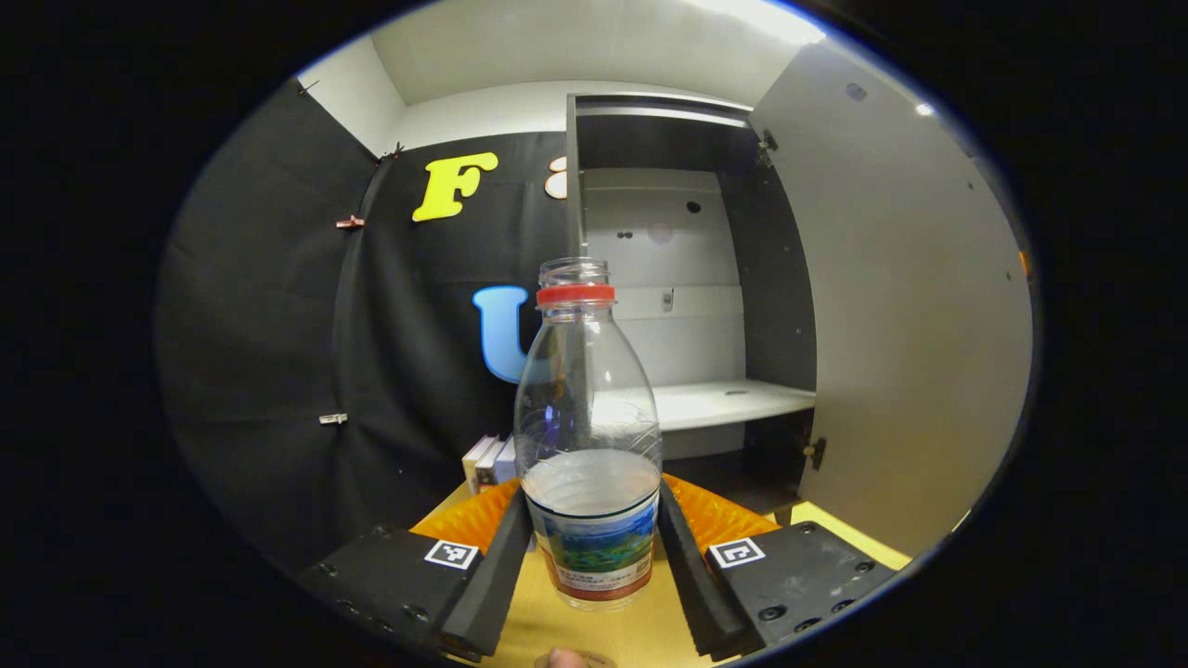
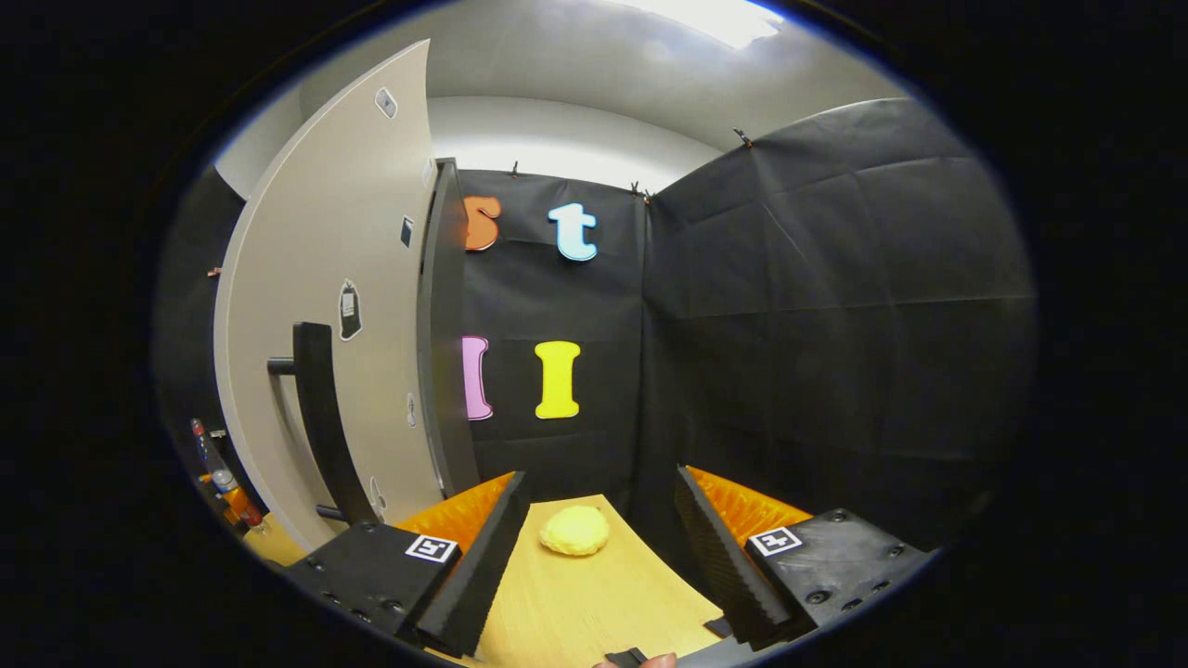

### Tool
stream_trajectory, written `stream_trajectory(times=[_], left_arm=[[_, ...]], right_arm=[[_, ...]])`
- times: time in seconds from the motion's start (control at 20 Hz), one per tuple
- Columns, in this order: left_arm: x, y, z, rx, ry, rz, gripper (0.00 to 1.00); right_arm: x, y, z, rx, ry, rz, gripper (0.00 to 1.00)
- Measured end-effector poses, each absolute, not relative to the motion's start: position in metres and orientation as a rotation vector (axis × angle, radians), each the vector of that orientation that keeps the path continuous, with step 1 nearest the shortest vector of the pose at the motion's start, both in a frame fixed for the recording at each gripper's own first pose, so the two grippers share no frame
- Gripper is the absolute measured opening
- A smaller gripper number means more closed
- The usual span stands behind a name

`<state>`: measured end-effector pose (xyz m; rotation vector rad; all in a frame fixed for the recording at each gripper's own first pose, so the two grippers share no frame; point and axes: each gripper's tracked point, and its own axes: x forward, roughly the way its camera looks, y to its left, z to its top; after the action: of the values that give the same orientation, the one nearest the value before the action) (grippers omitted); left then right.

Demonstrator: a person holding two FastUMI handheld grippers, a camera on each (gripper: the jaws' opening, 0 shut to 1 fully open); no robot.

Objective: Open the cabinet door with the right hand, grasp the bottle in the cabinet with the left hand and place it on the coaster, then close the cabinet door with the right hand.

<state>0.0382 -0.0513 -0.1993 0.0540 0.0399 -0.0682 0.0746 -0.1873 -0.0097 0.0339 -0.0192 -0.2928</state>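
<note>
Held level and facing the open cabinet [image 1: 687, 278], the left gripper [image 1: 594, 557] pinches one clear red-ringed bottle [image 1: 587, 445] upright between both fingers above the table [image 1: 520, 622], while the right gripper [image 2: 603, 557], fingers spread and empty, points past the door [image 2: 325, 306] toward one yellow lump [image 2: 574, 530] near the table's far edge.

one bottle [image 1: 588, 436], one open cabinet door [image 1: 914, 306], one door handle [image 2: 320, 417], one yellow lump [image 2: 574, 530], two hand-held grippers.

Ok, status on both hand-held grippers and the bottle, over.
Left hand-held gripper shut on bottle, clear of the shelf. Right hand-held gripper open, empty. Cabinet door open, handle near right. Nothing blocking.
</note>
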Motion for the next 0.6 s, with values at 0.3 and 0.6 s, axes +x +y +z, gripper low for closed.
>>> stream_trajectory(times=[0.3,0.6], left_arm=[[-0.003,-0.038,-0.288,0.081,0.087,-0.159,0.76],[-0.016,-0.029,-0.347,0.053,0.123,-0.207,0.76]], right_arm=[[0.054,-0.192,-0.004,0.057,-0.020,-0.371,0.98],[0.021,-0.194,0.001,0.040,-0.021,-0.462,0.98]])
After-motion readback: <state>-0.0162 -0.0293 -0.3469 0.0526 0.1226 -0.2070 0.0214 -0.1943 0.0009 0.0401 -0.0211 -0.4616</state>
